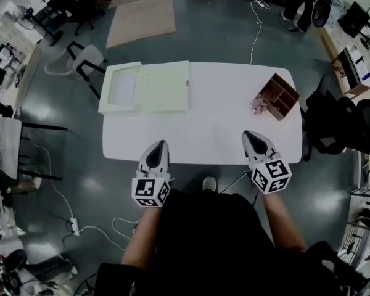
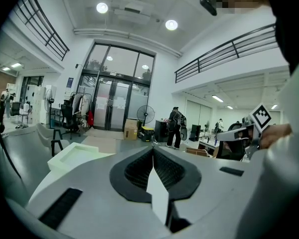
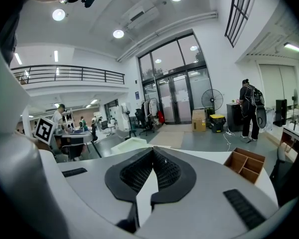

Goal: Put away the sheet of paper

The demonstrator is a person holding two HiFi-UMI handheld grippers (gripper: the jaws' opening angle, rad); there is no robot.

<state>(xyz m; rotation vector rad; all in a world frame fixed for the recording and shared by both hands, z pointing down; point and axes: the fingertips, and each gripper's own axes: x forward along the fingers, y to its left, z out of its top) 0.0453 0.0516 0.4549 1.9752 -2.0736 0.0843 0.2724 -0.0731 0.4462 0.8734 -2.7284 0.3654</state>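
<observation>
Left gripper (image 1: 159, 147): over the near edge of the table (image 1: 203, 134), left of middle; jaws pressed together with nothing between them; ribbed black pads, grey plastic shell.
Right gripper (image 1: 251, 139): over the same near edge, right of middle; jaws likewise closed on nothing; same ribbed pads and smooth grey body.
Table: white, smooth, matt, with rounded corners; bare across its near half and middle.
Wooden organiser (image 1: 290, 103): near the far right corner, turned at an angle; thin brown board walls, square compartments, open top.
Pinkish thing (image 1: 258, 105): just beside the organiser on its left; small and crumpled-looking, too small to tell what.
Flat box (image 1: 106, 97): at the far left corner, laid open and slightly overhanging the left edge; pale cream, stiff board with a raised rim.
Lid (image 1: 165, 86): folded out flat to the right of the tray half, plain and square.
Sheet of paper (image 1: 124, 86): probably the whiter rectangle lying flat inside the tray half — thin and limp, likely to slide or curl if pinched.
Progress: judging by that, sheet apparently in the box already, lid not yet closed; closing it seemingly all that remains — not certain from here.
</observation>
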